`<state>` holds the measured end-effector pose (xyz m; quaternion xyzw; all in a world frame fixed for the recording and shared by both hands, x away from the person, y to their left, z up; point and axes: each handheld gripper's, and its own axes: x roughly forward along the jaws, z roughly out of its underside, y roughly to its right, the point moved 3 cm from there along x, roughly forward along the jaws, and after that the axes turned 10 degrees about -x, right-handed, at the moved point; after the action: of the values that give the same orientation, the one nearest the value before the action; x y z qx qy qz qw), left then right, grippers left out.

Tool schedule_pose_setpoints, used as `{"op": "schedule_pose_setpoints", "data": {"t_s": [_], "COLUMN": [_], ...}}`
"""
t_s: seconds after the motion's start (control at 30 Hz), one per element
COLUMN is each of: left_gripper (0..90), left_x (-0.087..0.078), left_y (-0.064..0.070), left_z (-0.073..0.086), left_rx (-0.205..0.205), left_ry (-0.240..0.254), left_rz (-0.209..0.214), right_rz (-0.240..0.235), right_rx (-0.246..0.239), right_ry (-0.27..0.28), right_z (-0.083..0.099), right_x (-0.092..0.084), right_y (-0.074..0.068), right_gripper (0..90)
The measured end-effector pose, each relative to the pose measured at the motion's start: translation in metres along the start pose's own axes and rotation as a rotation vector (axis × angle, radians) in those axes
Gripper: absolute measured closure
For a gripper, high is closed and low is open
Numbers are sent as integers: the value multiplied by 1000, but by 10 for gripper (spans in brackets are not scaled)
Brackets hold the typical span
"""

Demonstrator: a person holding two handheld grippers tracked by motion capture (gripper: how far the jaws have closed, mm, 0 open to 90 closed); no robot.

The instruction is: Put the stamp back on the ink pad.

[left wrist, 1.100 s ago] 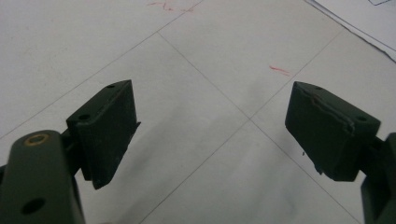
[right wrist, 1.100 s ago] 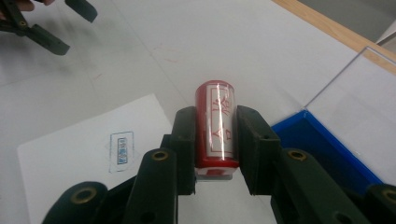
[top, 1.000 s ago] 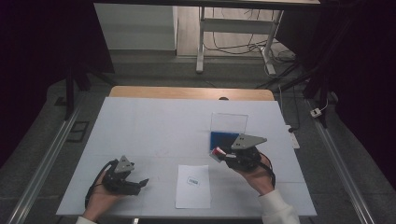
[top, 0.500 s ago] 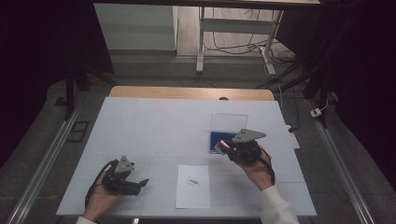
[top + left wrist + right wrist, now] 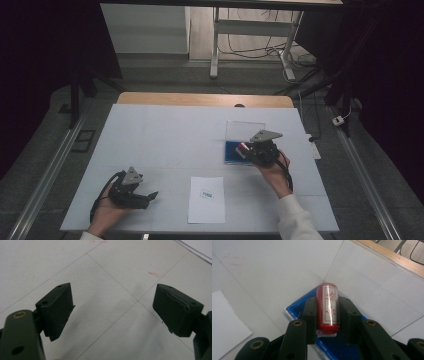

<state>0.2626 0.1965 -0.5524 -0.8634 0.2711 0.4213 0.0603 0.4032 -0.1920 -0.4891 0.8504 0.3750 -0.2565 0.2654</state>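
Observation:
A red cylindrical stamp (image 5: 328,307) with a white label of red characters sits between the black jaws of my right gripper (image 5: 327,315), which is shut on it. The stamp (image 5: 244,149) hangs just over a blue ink pad (image 5: 234,154) in a clear box whose lid (image 5: 244,131) stands up behind it. The blue pad (image 5: 297,307) lies under the stamp's tip. My right gripper (image 5: 250,152) is at the table's right middle. My left gripper (image 5: 150,196) rests near the front left, its jaws wide open over bare table (image 5: 110,312), nothing between them.
A white sheet of paper (image 5: 206,199) with a small printed mark lies near the front edge, between the two hands. The white table (image 5: 165,135) has a wooden strip along its far edge. A metal frame and cables stand on the floor beyond.
My right gripper has carried the stamp to the right and a little down, over the blue pad. The left hand has kept still.

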Motion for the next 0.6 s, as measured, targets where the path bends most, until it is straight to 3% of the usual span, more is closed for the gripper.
{"op": "schedule_pose_setpoints", "data": {"t_s": [0.1, 0.2, 0.3, 0.4, 0.53, 0.6], "left_gripper": [169, 169, 169, 169, 169, 169], "left_x": [0, -1, -2, -2, -4, -4], "left_y": [0, 1, 1, 1, 3, 3], "left_z": [1, 2, 3, 3, 3, 3], "left_rx": [-1, 4, -3, -6, 2, 3], "left_ry": [1, 0, 6, 11, 18, 21], "left_rz": [4, 6, 7, 5, 4, 3], "right_rz": [5, 43, 40, 29, 36, 39], "right_rx": [18, 16, 48, 68, 50, 52], "right_ry": [-12, -69, -89, -83, -94, -81], "right_z": [1, 5, 9, 9, 8, 8], "right_x": [8, 17, 22, 24, 24, 24], "right_y": [7, 13, 19, 22, 21, 20], "right_gripper": [693, 693, 693, 692, 681, 592]}}
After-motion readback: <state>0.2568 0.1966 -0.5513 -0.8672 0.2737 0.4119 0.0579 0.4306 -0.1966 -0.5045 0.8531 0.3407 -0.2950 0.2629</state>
